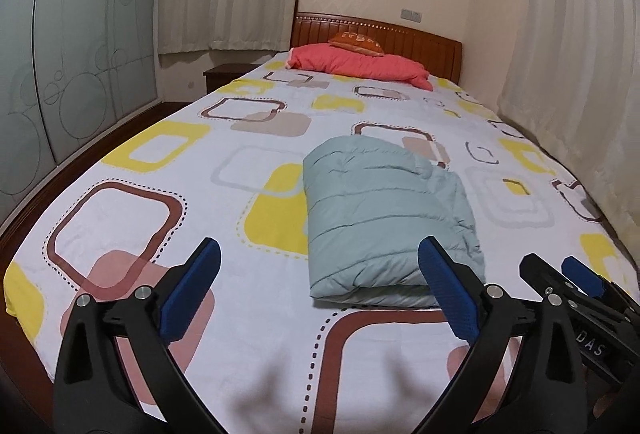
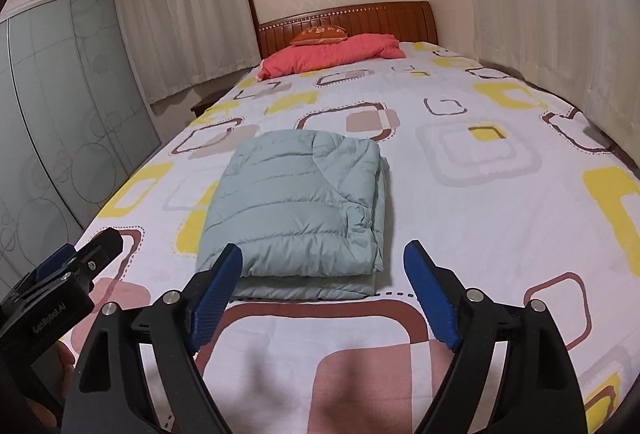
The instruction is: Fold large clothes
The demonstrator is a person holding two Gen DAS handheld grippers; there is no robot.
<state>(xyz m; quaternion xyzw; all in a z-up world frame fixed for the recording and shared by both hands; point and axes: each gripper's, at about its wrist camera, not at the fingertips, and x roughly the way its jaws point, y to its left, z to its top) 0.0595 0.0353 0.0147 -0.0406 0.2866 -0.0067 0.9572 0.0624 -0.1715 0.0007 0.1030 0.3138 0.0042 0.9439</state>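
1 folded jacket (image 2: 296,209), 2 grippers open, 1 bed (image 2: 460,218)

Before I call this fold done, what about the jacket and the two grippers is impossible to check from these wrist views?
- Folded jacket: underside and inner layers, hidden by its own top layer in both views.
- Its near corner, left wrist view: covered by a blue finger of the open left gripper.
- Right gripper: open and empty; in the left wrist view the frame edge crops it.
- Orange cushion: lettering too small to read.
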